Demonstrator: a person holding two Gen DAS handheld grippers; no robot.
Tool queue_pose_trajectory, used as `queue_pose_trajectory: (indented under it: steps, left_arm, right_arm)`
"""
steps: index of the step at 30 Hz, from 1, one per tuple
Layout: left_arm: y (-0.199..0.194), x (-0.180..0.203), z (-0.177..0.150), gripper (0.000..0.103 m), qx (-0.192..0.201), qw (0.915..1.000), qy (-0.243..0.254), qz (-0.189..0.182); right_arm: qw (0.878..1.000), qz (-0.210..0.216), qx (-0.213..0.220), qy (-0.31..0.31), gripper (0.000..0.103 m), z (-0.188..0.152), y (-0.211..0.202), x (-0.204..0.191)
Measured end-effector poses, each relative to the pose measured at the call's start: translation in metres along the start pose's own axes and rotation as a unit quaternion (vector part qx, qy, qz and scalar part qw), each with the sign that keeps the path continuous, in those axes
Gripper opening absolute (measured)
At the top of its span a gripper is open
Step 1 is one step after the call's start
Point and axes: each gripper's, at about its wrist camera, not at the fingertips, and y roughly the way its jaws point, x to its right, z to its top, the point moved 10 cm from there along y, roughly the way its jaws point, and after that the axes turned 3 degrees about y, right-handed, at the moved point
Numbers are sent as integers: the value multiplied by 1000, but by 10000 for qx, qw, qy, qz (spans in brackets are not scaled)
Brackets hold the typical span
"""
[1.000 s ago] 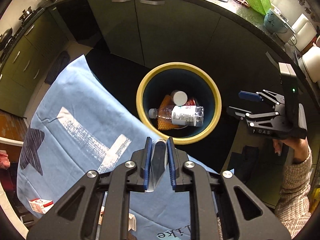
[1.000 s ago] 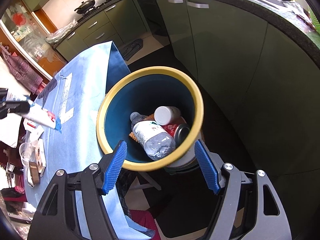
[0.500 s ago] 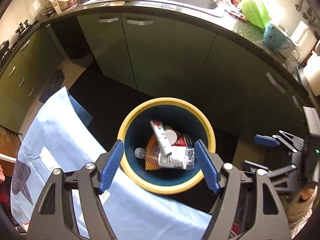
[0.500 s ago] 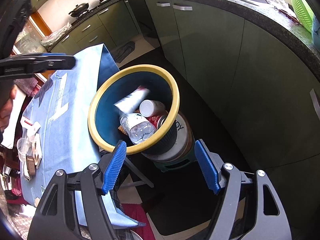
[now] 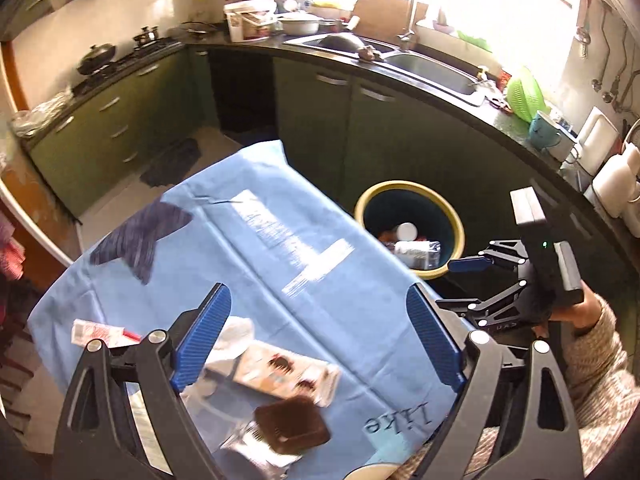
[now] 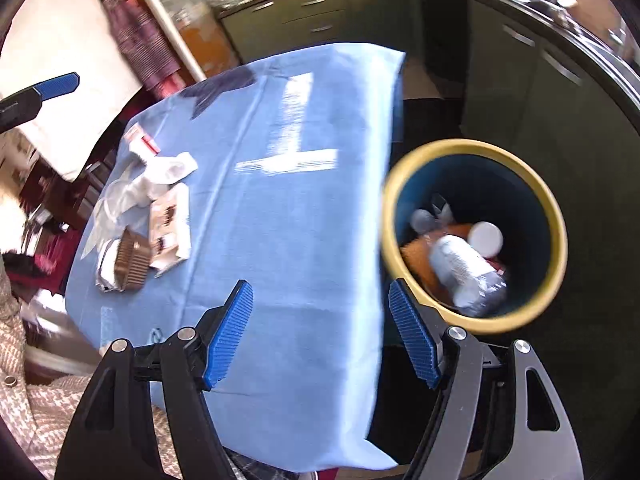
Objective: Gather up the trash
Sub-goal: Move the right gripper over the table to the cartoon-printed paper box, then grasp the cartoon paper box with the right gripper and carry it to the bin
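Note:
A yellow-rimmed bin (image 5: 454, 220) (image 6: 556, 216) stands beside the blue-clothed table (image 5: 280, 264) (image 6: 288, 216) and holds a plastic bottle (image 6: 466, 276), a white cap and wrappers. On the cloth lie a brown paper cup (image 5: 292, 426) (image 6: 132, 260), a flat printed wrapper (image 5: 280, 372) (image 6: 170, 224), white crumpled paper (image 5: 236, 332) (image 6: 168, 170) and a red-white tube (image 5: 100, 332) (image 6: 140, 142). My left gripper (image 5: 318, 338) is open and empty above the trash pile. My right gripper (image 6: 320, 332) is open and empty over the table's near edge.
Green kitchen cabinets (image 5: 360, 120) and a dark counter with a sink (image 5: 432, 68) curve behind the bin. A stove (image 5: 112, 60) is at the far left. The right gripper also shows in the left wrist view (image 5: 500, 280), beside the bin.
My left gripper let the tube fall into the bin, opened, and pulled back over the table's trash. My right gripper swung left from the bin toward the table.

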Motion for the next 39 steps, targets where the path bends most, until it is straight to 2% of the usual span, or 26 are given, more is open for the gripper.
queue_pose_trajectory:
  steps: [3,5,10,14,20,26,34,39]
  left_arm:
    - [-27,-42,-44,87,137,9982,-201,547]
    - [-40,-66,-71,87,143,9966,-405,698]
    - [-48,-105,-135,88,-46,9930,-956,698]
    - [-49,-118,-162,88,-110,9909,-1149,697]
    - [-48,-125,-176,87,-117,9895,-1295,625]
    - [-47,-123,-175,87,-86,9902,-1275,566]
    - [-41,-111,-175,88,-183,9925,-1090,525]
    - [-40,-107,-173,88,-183,9930,-1053,501]
  right_arm:
    - [9982,153,-201,-553,70,10,25,-56]
    - [9961,156,-323,-812,70,16,41,-85]
    - [9895,37,-643,-1297,74,36,84,-138]
    - [9834,-173,-929,-1547,75,45,112,-152]
    - [9771,-202,-1246,-1710,75,45,135,-167]
    - [9684,-152,-1453,-2020,80,35,141,-195]
    - [9635,-476,-1571,-2113,80,28,154,-197]
    - [9641,-533,-1548,-2090,63,24,156,-189]
